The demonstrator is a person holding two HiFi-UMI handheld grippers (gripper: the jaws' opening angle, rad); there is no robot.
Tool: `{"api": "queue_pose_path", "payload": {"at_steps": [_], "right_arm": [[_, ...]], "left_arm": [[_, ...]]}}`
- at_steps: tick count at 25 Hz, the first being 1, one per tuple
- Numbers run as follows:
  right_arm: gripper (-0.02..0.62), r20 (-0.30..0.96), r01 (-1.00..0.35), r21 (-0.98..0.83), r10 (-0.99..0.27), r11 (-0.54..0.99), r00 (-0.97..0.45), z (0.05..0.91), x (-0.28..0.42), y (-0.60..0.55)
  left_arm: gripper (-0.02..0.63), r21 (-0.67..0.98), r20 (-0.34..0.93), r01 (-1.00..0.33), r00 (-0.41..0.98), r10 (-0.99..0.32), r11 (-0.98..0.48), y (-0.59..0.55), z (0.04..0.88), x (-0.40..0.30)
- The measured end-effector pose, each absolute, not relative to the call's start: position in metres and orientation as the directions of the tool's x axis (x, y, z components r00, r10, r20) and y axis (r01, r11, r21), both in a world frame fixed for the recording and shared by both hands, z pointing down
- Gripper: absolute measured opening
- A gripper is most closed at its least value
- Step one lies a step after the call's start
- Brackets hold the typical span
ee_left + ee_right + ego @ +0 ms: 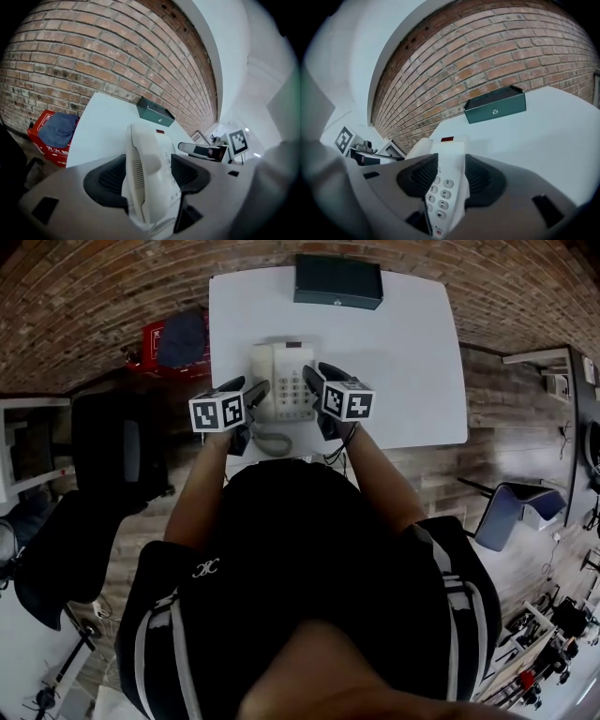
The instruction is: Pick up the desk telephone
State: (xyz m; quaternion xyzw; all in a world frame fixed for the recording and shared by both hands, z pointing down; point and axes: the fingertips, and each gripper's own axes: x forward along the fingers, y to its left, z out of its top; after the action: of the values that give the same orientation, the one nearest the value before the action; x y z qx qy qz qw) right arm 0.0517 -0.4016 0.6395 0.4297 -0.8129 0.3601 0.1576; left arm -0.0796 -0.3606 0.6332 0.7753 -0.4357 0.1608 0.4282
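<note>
A cream desk telephone (284, 371) stands on the white table (403, 352), its coiled cord hanging at the near edge. My left gripper (257, 394) sits at the phone's left side. In the left gripper view the handset (146, 159) lies between the black pads (108, 180) of this open gripper (147, 176). My right gripper (313, 381) sits at the phone's right side. It too is open (450, 176), and it straddles the keypad edge (440, 194) of the phone. I cannot tell whether any pad touches the phone.
A dark green metal box (337, 282) stands at the table's far edge against the brick wall. A red crate with a blue cloth (173, 341) sits on the floor left of the table. A black office chair (117, 451) stands at the near left.
</note>
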Motion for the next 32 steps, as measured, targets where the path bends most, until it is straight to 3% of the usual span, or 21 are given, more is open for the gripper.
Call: {"api": "queue_pose_path", "payload": {"at_steps": [7,19,32], "right_arm": [[0.176,0.600,-0.774,-0.530,-0.491,0.346,-0.631,0.665,0.048,-0.404],[0.183,0.544,-0.642,-0.737,-0.379,0.212,-0.749,0.687,0.042,-0.397],[0.176,0.584,-0.687,-0.703,-0.400,0.186,-0.706,0.678,0.045,-0.391]], "left_arm": [[0.287,0.598,0.616,-0.771,0.618,-0.489,-0.219,-0.368,0.650,-0.081],[0.293,0.833,0.455,-0.537,0.803,-0.385,-0.136,-0.370,0.667,-0.071],[0.273,0.816,0.485,-0.562,0.792,-0.371,-0.133,-0.363,0.659,-0.072]]}}
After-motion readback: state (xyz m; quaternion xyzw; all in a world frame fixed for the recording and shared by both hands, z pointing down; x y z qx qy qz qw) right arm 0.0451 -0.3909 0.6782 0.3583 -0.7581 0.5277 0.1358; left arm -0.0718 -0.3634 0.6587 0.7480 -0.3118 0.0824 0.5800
